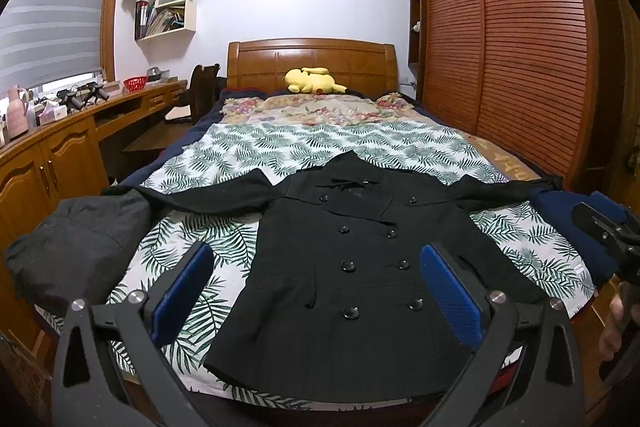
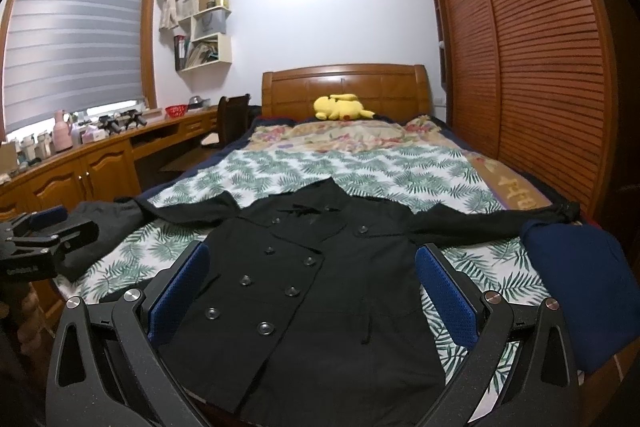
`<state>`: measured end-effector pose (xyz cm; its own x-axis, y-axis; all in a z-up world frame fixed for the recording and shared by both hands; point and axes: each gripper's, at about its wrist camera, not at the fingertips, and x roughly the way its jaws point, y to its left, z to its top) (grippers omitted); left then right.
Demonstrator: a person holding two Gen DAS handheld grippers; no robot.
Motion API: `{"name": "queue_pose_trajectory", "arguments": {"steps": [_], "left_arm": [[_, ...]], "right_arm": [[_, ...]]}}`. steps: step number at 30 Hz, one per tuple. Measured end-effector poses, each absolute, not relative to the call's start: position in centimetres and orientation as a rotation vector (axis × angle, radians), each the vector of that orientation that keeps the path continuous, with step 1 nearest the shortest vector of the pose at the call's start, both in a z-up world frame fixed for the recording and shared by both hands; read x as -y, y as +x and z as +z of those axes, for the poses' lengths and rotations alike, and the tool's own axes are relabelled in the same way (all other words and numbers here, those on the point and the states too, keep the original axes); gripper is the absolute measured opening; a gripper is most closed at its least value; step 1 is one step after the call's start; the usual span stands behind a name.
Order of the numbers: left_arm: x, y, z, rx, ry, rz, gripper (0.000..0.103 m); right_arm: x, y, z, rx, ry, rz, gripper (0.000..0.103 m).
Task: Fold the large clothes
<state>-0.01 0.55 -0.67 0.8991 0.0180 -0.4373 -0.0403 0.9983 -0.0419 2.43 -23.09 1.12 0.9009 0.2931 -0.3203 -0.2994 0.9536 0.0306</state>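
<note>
1. Black double-breasted coat (image 1: 352, 267) lies face up on the leaf-print sheet (image 1: 240, 151) at the foot of the bed, sleeves spread wide, hem toward the cameras.
2. Left wrist view alone shows fingers of a person's hand (image 1: 614, 327) at the right edge, beside the right gripper (image 1: 600, 227). Right wrist view alone shows the left gripper (image 2: 52, 231) from the side, over the bed's left corner.
3. Left gripper (image 1: 316, 291): blue pads far apart, empty, above the coat's hem. Right gripper (image 2: 312, 295): same, wide apart, gripping nothing.
4. Grey garment (image 1: 76, 251) heaped by the left sleeve; navy garment (image 2: 580, 291) at the right sleeve end.
5. Yellow plush toy (image 1: 314, 81) by the headboard; slatted wardrobe (image 1: 520, 39) on the right.
</note>
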Motion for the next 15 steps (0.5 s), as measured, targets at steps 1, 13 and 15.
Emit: {"name": "queue_pose_trajectory", "arguments": {"steps": [1, 13, 15], "left_arm": [[-0.7, 0.1, -0.9, -0.456, -0.051, 0.033, 0.103], [-2.8, 1.5, -3.4, -0.495, -0.068, 0.059, 0.103], [-3.1, 1.9, -3.7, -0.499, -0.067, 0.066, 0.103]], "right_arm": [[23.1, 2.5, 0.9, -0.331, -0.018, 0.307, 0.103], [23.0, 4.3, -0.8, -0.388, -0.009, 0.322, 0.103], [22.6, 4.6, -0.9, -0.395, -0.011, 0.329, 0.103]]}}
